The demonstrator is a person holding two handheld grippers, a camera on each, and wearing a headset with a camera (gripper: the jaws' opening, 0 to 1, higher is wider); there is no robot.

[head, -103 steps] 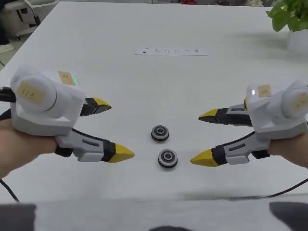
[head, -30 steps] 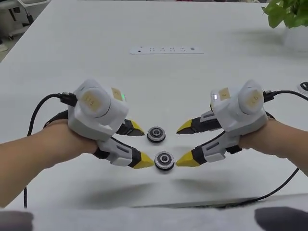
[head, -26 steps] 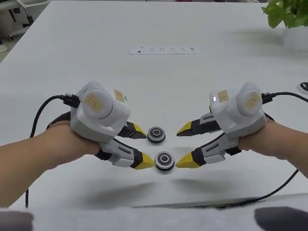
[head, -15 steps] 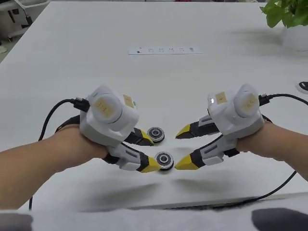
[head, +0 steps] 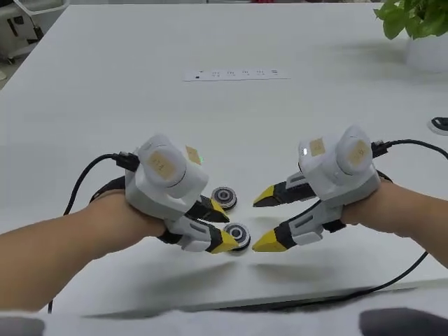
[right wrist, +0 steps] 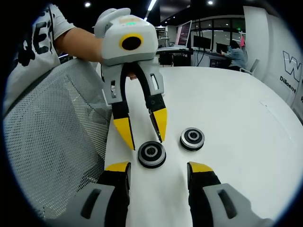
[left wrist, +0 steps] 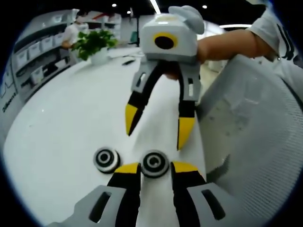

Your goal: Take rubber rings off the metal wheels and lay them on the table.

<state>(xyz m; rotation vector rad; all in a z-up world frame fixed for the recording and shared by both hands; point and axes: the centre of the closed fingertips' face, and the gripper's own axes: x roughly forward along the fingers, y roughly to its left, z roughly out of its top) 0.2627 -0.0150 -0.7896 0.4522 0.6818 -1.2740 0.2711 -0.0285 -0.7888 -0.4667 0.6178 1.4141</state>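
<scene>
From beside the bench, two small wheels lie flat on the white table (head: 315,112), close to its near edge. The nearer metal wheel (head: 238,236) has its black rubber ring (right wrist: 163,154) seated round the rim. The second metal wheel (head: 224,197), also ringed in black, sits just beyond it, apart from it.

The left gripper (head: 222,225) is low over the table with its yellow-tipped jaws parted to about the width of the nearer wheel. In the left gripper view (left wrist: 155,168) that wheel (left wrist: 155,163) sits right between the two tips, with the other wheel (left wrist: 106,159) off to one side. I can't quite make out whether the tips are touching the rubber or just flanking it. Nothing looks lifted or clamped.

The right gripper (head: 260,220) faces it from the other side, jaws spread wide and holding nothing, tips just short of the nearer wheel. In its own view (right wrist: 159,168) the nearer wheel (right wrist: 152,154) lies just ahead of the jaws, the second one (right wrist: 192,138) a little further on, and the left gripper (right wrist: 142,130) points back at it over the wheel.

Well back on the table lie a flat white power strip (head: 236,73) and a green potted plant (head: 413,17). A black cable (head: 409,262) trails from the right gripper.
</scene>
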